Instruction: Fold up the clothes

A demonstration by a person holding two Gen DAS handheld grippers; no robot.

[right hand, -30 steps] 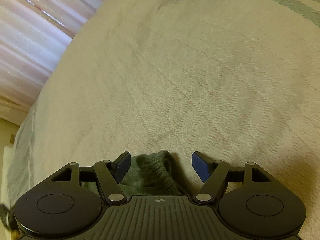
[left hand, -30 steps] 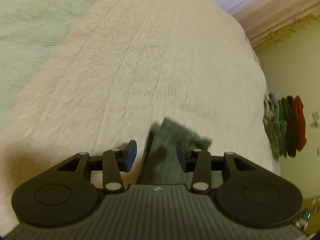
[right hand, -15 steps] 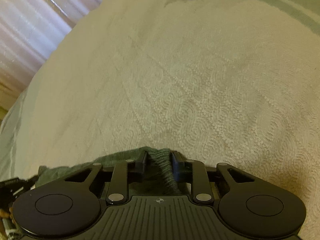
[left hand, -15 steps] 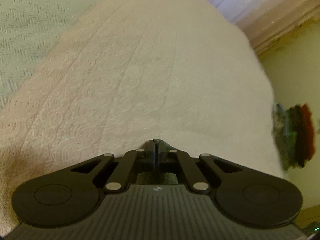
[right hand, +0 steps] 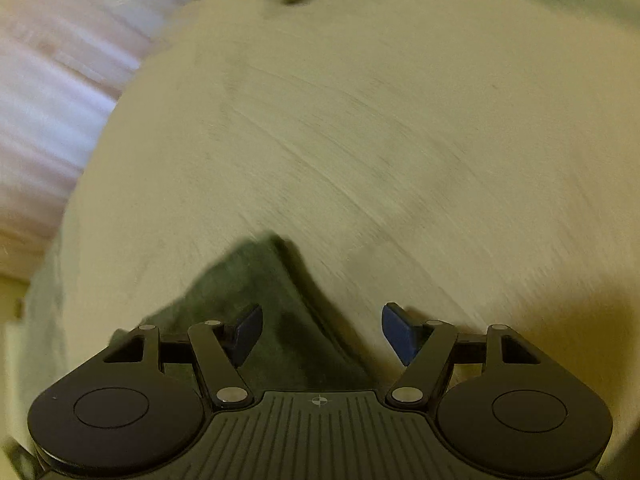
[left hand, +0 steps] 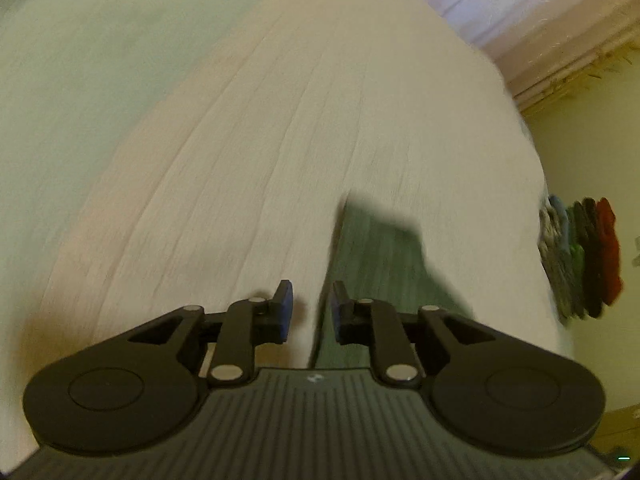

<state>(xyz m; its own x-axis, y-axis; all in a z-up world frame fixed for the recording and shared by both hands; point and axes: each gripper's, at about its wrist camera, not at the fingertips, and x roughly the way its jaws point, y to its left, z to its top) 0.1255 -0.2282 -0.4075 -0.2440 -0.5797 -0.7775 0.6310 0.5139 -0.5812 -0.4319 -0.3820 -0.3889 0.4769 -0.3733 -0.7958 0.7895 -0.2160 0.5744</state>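
1. Hovering over a pale quilted bedspread [left hand: 248, 152], the left gripper [left hand: 310, 312] has its jaws opening with a narrow gap between them; the edge of a dark green garment [left hand: 376, 256] runs up through that gap, and neither pad appears to press on it.
2. Spread wider, the right gripper [right hand: 322, 334] is also opening, its blue pads [right hand: 398, 332] standing clear of a raised fold of the same green cloth [right hand: 256, 280] below and between them.
3. Lying flat on the bed, the garment sits close under both tools, with one corner pointing away in each view.
4. Both pictures are smeared by motion, so the exact lie of the edges cannot be told.
5. Judged from here, the main risk is a fingertip snagging the knit as the hands sweep across, dragging the fold open.
6. A second danger: a loosely laid edge could spring back and leave the layers uneven.
7. Hung clothes [left hand: 580, 256] line the far wall.
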